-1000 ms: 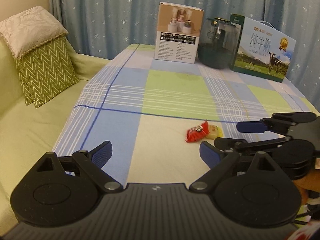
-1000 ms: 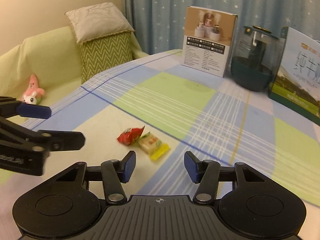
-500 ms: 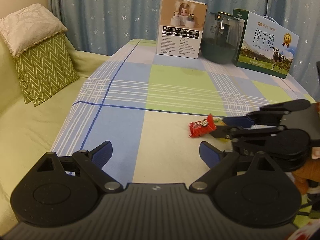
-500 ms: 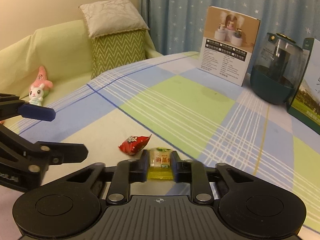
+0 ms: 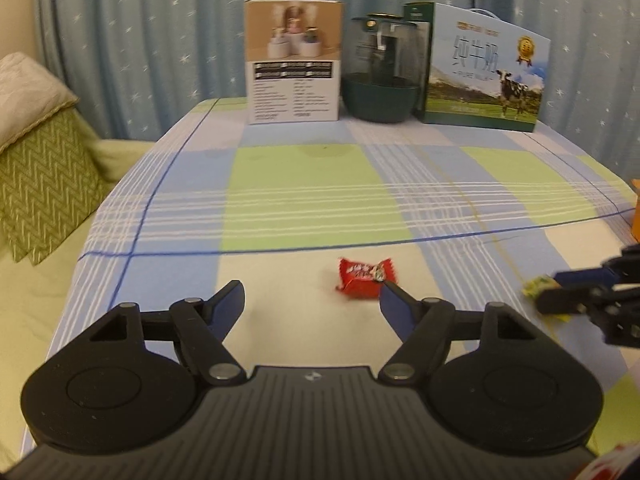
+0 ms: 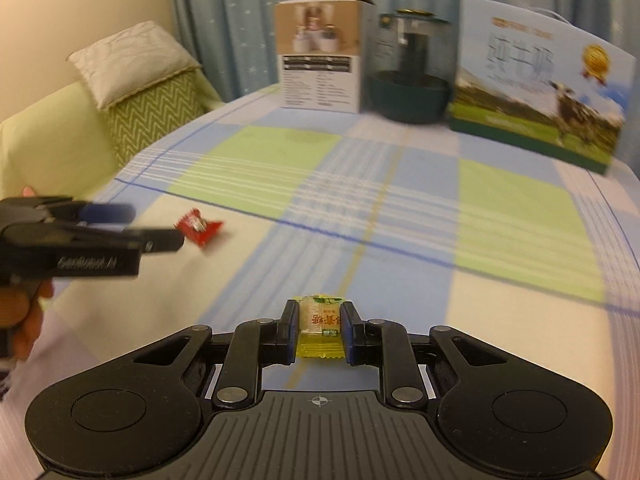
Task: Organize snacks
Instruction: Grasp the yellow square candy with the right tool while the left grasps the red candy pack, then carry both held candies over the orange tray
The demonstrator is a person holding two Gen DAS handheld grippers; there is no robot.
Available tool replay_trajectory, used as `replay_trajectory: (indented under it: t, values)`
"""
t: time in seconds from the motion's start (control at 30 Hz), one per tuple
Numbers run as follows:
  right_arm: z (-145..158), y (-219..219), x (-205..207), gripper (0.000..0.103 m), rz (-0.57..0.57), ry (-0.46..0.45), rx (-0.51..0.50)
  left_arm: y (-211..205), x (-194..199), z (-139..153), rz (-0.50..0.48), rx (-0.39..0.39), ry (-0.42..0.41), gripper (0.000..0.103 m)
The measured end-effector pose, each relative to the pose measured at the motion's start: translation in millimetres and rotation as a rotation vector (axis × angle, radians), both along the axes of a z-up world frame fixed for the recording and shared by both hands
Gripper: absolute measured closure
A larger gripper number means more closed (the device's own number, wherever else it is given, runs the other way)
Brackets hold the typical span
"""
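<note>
Checked tablecloth (image 5: 312,200) carrying a milk carton (image 5: 484,68) along its far edge, left gripper (image 5: 312,300) closing with nothing between its fingers, red snack (image 5: 366,276) toward the near edge, right gripper (image 6: 319,330) clamped on yellow candy (image 6: 320,334).

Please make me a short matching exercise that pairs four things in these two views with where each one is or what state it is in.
Column A
1. yellow candy
2. red candy
3. left tool
4. milk carton

Column B
a. standing at the table's far edge, right of the dark jar
b. clamped in the right tool
c. lying on the checked cloth
d. jaws apart, nothing gripped

Pairs: 1-b, 2-c, 3-d, 4-a
</note>
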State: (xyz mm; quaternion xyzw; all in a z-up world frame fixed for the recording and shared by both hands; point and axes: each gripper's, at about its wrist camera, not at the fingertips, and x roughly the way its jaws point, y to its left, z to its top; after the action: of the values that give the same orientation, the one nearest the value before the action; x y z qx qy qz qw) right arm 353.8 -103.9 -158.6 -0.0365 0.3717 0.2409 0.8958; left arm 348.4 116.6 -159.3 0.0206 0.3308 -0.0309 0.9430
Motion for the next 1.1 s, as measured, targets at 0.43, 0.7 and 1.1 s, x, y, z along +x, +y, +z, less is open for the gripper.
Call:
replay_trajectory:
  t: [0.43,0.7,1.1]
  values:
    - [13,-11,-6,0.081,-0.037,-0.009,0.069,-24,22,-6,-0.064,0.018,0.026,0.077]
    - [13,-14,-8,0.081,-0.061,-0.007,0.064,-27,11,-1,-0.014,-0.032,0.075,0.086]
    - [25,-36,-48,0.081,-0.166,-0.005,0.069,-53,-43,25,0.004,-0.043,0.057,0.087]
